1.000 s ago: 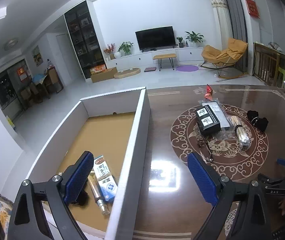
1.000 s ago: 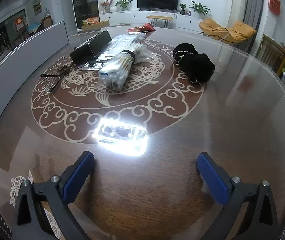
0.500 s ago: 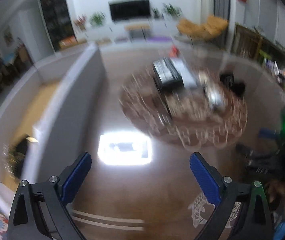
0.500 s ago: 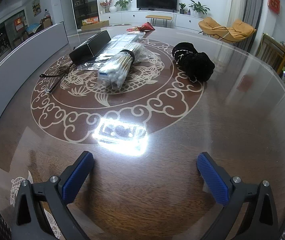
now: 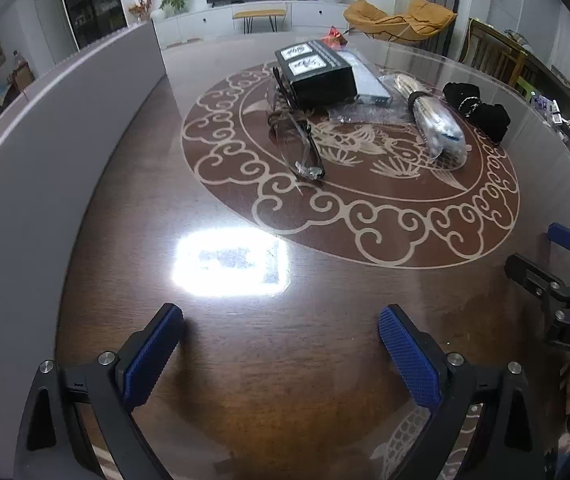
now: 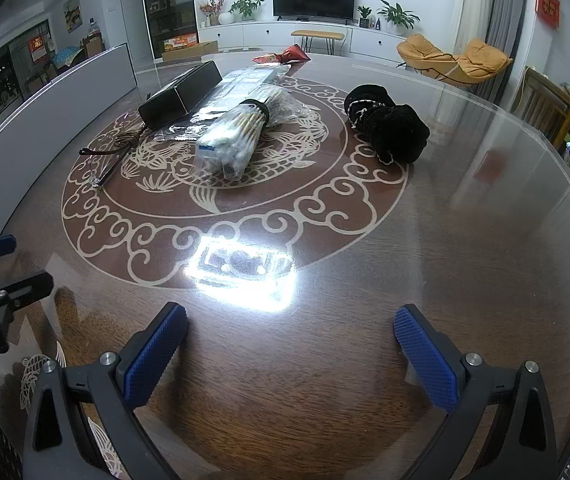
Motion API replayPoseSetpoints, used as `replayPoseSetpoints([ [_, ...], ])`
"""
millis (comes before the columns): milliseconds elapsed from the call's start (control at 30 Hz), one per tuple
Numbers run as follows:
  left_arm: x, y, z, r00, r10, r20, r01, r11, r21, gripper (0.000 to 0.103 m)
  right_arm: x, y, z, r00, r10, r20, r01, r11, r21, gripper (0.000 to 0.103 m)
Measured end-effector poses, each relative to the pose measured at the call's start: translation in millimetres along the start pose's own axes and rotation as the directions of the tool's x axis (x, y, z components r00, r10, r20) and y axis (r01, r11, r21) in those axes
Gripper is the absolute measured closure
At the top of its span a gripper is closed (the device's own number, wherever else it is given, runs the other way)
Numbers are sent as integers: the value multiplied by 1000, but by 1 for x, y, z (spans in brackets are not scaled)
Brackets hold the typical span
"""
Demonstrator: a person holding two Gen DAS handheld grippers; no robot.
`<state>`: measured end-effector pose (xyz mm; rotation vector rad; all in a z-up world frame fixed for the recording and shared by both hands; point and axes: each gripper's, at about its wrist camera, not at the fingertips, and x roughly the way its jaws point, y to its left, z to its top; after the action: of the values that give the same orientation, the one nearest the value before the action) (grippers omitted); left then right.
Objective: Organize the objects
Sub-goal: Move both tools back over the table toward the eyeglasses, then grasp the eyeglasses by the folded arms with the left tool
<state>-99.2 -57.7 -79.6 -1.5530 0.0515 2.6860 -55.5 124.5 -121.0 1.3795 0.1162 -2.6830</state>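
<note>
On the patterned brown table lie folded eyeglasses, a black box, a bag of cotton swabs, a flat clear packet and a black fabric bundle. My left gripper hangs low over bare tabletop, well short of the glasses, open and empty. The right gripper is also open and empty near the table's front. From it I see the swabs, the black box, the glasses and the fabric bundle farther out.
A tall white box wall runs along the table's left side; its inside is hidden. A red packet lies at the far edge. A bright lamp glare marks the tabletop. Chairs and clutter stand off to the right.
My left gripper has swung right and dropped from above the white box to low over the table, so the box's inside is out of sight. The right gripper has stayed put.
</note>
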Motion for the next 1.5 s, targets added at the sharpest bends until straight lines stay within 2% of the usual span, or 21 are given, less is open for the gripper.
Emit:
replayPoseSetpoints([
  [400,5,3,5,999,-3,38,4,1000,-5,0,0,0,0,1000,0,0,0,1000,0,0],
  [533,7,3,6,996,-31,80,29,999,36,0,0,0,0,1000,0,0,0,1000,0,0],
  [667,9,4,10,997,-39,70,36,998,44,0,0,0,0,1000,0,0,0,1000,0,0],
  [767,12,5,23,999,-49,7,49,998,31,0,0,0,0,1000,0,0,0,1000,0,0],
  [833,12,11,40,995,-97,24,97,995,0,0,0,0,0,1000,0,0,0,1000,0,0],
  [867,12,12,47,995,-99,28,99,995,-5,0,0,0,0,1000,0,0,0,1000,0,0],
  [1000,20,15,93,995,-66,72,65,998,6,0,0,0,0,1000,0,0,0,1000,0,0],
  [1133,46,18,124,999,-35,42,34,999,17,0,0,0,0,1000,0,0,0,1000,0,0],
  [1200,58,21,130,999,-32,28,32,999,14,10,0,0,0,1000,0,0,0,1000,0,0],
  [1233,63,22,131,999,-36,17,35,999,14,26,0,0,0,1000,0,0,0,1000,0,0],
  [1267,66,23,132,1000,-27,13,26,999,20,34,0,0,0,1000,0,0,0,1000,0,0],
  [1300,62,22,132,999,-28,43,26,999,39,43,0,0,0,1000,0,0,0,1000,0,0],
  [1333,59,23,130,998,-36,51,33,999,43,64,0,0,0,1000,0,0,0,1000,0,0],
  [1367,56,23,129,998,-27,56,25,998,49,75,0,0,0,1000,0,0,0,1000,0,0],
  [1500,41,24,105,997,-23,72,20,999,47,75,0,0,0,1000,0,0,0,1000,0,0],
])
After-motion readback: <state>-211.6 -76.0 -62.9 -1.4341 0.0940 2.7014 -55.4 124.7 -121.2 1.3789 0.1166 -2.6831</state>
